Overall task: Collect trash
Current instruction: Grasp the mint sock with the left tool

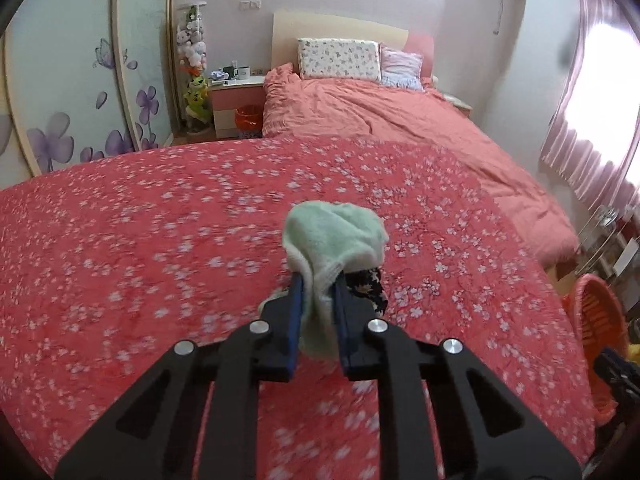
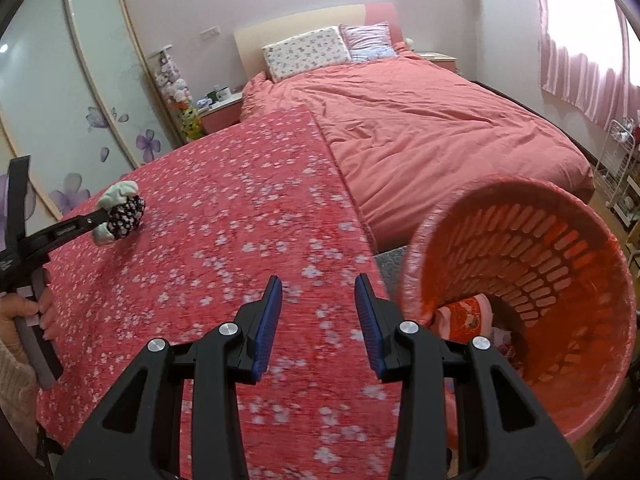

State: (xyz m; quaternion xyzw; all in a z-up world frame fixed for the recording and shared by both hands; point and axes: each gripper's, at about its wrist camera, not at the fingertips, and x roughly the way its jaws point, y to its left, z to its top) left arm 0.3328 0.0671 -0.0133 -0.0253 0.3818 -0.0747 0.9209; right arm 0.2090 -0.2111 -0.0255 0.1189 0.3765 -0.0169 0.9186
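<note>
My left gripper (image 1: 318,280) is shut on a bundle of a pale green cloth (image 1: 334,236) and a dark star-patterned cloth (image 1: 366,288), held above the red floral blanket (image 1: 160,240). The bundle (image 2: 120,212) and left gripper (image 2: 102,214) also show at the left of the right wrist view. My right gripper (image 2: 318,284) is open and empty over the blanket's near right edge. An orange slatted basket (image 2: 560,264) stands tilted just right of it, with red and pink items (image 2: 466,318) inside. The basket's rim also shows at the right edge of the left wrist view (image 1: 596,320).
A bed with a salmon duvet (image 2: 420,120) and two pillows (image 2: 304,52) lies beyond. A nightstand (image 1: 236,98) with mugs, a small orange bin (image 1: 248,118), a plush-toy tower (image 1: 194,64) and wardrobe doors (image 1: 80,80) are at the left. A wire rack (image 2: 620,168) stands by the curtains.
</note>
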